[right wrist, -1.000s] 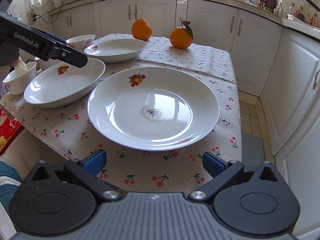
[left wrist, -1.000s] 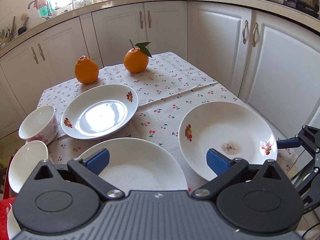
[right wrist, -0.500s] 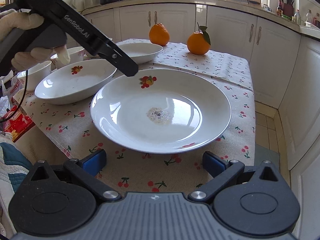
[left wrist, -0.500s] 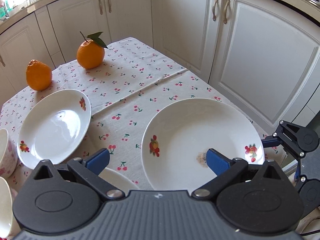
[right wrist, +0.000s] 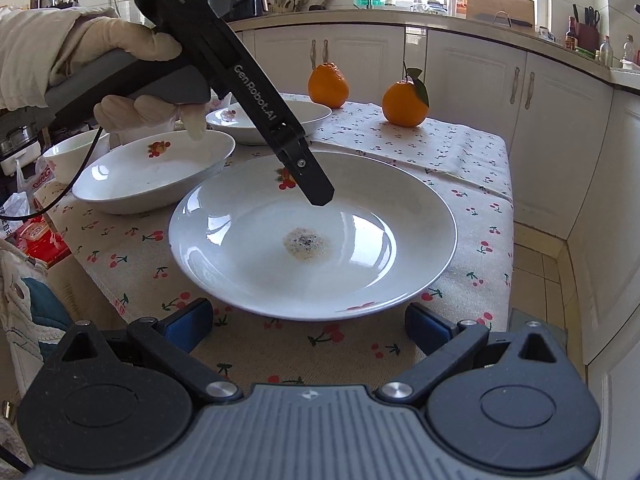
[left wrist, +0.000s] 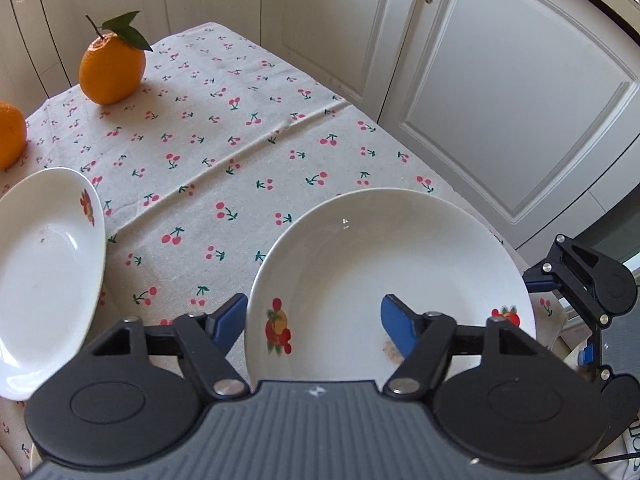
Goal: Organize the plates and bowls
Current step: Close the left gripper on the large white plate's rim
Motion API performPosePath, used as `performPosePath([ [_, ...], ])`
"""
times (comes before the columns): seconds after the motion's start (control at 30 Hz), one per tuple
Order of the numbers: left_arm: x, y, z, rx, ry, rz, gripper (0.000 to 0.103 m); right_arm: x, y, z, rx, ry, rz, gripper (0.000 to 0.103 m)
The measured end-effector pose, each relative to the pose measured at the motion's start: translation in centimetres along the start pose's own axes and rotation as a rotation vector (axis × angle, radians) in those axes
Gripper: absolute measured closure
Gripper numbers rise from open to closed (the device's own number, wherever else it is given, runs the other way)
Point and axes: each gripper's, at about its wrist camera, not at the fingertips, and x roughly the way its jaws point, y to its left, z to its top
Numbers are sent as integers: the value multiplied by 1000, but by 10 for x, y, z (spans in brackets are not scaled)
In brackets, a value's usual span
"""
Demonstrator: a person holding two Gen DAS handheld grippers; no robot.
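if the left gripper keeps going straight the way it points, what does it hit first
Most likely the large plate. The left gripper points steeply down with its closing jaws astride the plate's near rim, one finger outside on the tablecloth side, one over the bowl of the plate. Whether the pads touch yet is unclear.

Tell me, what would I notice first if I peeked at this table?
Probably the big white plate near the table's front edge, with a crusty brown spot in its middle. The left gripper comes down over its rim, jaws closing. At the far end sit two bright oranges, one with a green leaf.
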Motion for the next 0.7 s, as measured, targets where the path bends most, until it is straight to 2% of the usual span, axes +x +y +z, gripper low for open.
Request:
performPosePath([
  [0.33, 8, 6, 3, -9, 37, -24, 42, 6, -4, 4, -3, 6, 11, 0],
  [0.7, 9, 6, 4, -3, 35, -20, 43, 6, -2, 7, -2, 22, 15, 2],
])
